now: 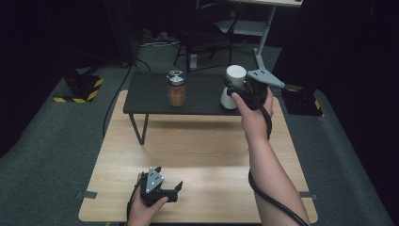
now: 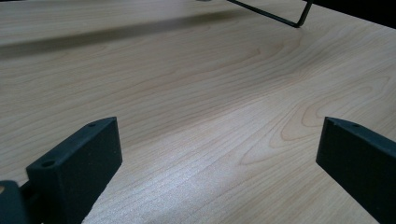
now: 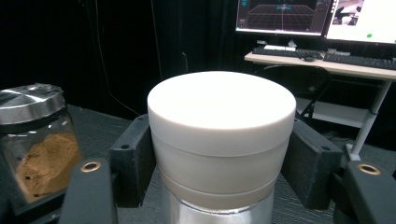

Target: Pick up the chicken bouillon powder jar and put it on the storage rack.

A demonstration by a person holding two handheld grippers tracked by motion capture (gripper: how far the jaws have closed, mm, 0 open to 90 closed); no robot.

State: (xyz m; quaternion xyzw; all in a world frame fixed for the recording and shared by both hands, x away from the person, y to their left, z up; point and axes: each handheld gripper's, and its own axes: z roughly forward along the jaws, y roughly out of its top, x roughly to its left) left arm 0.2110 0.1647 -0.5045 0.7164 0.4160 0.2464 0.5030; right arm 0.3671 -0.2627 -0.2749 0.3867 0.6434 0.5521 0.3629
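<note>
My right gripper (image 3: 222, 154) clamps the white lid (image 3: 222, 112) between its jaws; my left gripper (image 2: 217, 154), at seven o'clock, gapes empty

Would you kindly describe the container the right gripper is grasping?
On the wooden table stands a low black shelf. At its right end, the white-lidded container sits between the right gripper fingers; the neighbouring jar holds brown powder.

floor: grey carpet (image 1: 42, 141) | desk (image 3: 327, 63), monitors (image 3: 280, 16) behind | chair (image 1: 207, 28) | walls dark
</note>
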